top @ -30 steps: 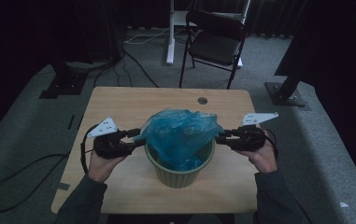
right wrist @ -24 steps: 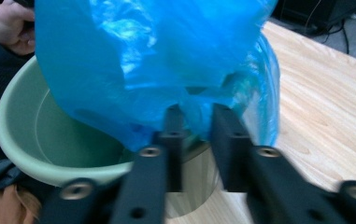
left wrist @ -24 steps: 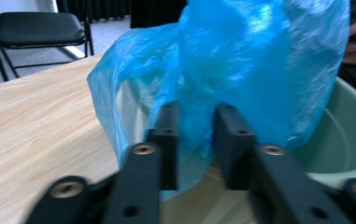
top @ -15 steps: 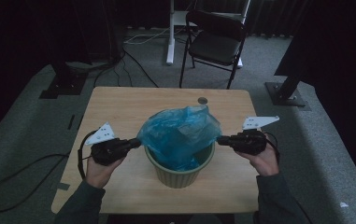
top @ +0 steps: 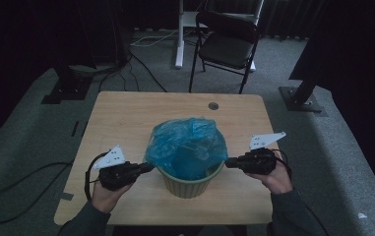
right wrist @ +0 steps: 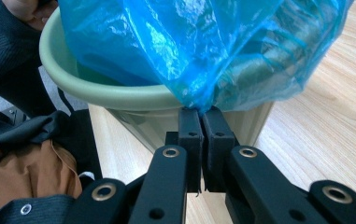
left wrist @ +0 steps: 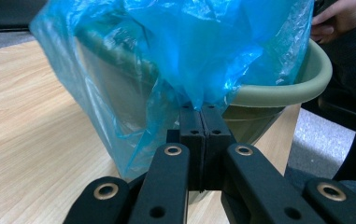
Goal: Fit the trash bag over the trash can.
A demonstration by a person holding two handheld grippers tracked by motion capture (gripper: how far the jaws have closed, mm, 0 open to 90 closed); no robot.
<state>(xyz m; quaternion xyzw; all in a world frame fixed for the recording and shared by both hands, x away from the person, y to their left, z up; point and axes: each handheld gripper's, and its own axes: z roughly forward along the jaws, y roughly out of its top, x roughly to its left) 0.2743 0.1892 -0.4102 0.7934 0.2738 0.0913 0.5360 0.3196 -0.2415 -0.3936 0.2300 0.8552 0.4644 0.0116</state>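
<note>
I have the thin blue plastic bag [top: 187, 147] pinched at opposite edges, left gripper [left wrist: 201, 109] and right gripper [right wrist: 200, 112] both clamped on film, over the ribbed green plastic bin [top: 189, 181] on the wooden table [top: 126, 118]. Lining is underway; next, I judge, each edge needs pulling down over the rim.

A dim studio or lab: black curtains [top: 352, 44], grey carpet [top: 37, 123], floor cables [top: 140, 69], folding chair [top: 227, 44].

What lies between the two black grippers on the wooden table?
In the high view, a green ribbed bucket lined with a blue plastic bag stands between the left gripper and right gripper.
</note>
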